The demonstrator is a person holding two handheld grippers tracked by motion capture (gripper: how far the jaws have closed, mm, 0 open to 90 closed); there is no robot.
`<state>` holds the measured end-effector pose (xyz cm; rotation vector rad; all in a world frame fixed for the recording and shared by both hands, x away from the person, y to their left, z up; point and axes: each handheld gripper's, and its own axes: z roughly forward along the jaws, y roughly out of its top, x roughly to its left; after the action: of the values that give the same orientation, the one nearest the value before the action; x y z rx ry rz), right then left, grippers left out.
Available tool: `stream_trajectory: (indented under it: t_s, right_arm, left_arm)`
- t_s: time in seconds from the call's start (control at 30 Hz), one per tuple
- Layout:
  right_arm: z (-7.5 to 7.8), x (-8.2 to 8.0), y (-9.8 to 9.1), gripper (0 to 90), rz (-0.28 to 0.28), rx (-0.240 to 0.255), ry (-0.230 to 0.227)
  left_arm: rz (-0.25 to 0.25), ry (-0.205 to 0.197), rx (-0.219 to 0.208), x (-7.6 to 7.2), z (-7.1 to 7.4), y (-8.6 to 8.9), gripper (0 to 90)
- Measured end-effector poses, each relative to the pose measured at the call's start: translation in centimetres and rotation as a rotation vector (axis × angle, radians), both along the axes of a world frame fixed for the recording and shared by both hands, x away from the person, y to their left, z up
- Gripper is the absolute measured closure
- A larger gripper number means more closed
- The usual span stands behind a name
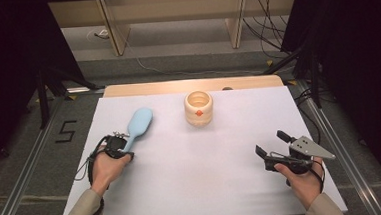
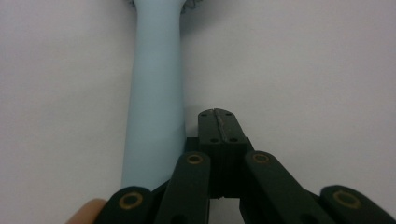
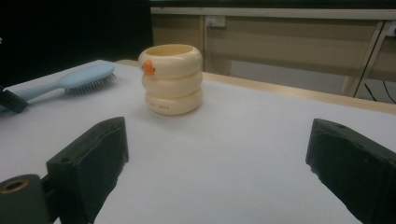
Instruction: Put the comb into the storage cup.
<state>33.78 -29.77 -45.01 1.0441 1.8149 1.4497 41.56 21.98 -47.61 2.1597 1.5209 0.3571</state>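
Two objects sit on the white table (image 1: 193, 187): a cream cup of three stacked rings (image 1: 198, 108) at the far middle, and a light-blue hairbrush (image 1: 138, 126) at the far left. The hairbrush is the item in hand. Its long axis runs from the head, far and slightly rightward, back toward me and leftward to the handle end.

My left gripper (image 1: 115, 148) rests at that handle end. In the left gripper view the handle (image 2: 156, 107) lies just beside my black jaws, on their left, running almost parallel to them and away from me. My left jaws are pressed together with nothing between them; the handle stands outside the pair, close against the gripper's flank, contact uncertain. My judgement: a grip requires the jaws to spread and shift sideways across the handle.

My right gripper (image 1: 275, 151) hovers at the near right, well apart from the brush. Its jaws stand spread wide and empty, facing the cup (image 3: 172, 79), with the brush (image 3: 70, 82) farther left. The left hand is plainly nearer.
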Motion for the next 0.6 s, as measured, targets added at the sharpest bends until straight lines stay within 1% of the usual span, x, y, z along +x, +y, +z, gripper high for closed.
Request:
stream_trajectory:
  t_s: [0.07, 0.37, 0.6]
  right_arm:
    - [-0.01, 0.01, 0.02, 6.6, -0.001, 0.001, -0.002]
    - [-0.07, 0.04, 0.04, 6.7, 0.001, -0.001, 0.003]
    - [-0.07, 0.04, 0.06, 6.7, 0.002, -0.001, 0.004]
  left_arm:
    - [0.008, -0.002, 0.009, 0.04, 0.00, 0.24, 90.0]
    - [0.028, -0.007, 0.005, 0.23, -0.05, 1.02, 90.0]
    - [0.026, -0.013, 0.016, 0.26, -0.06, 1.07, 90.0]
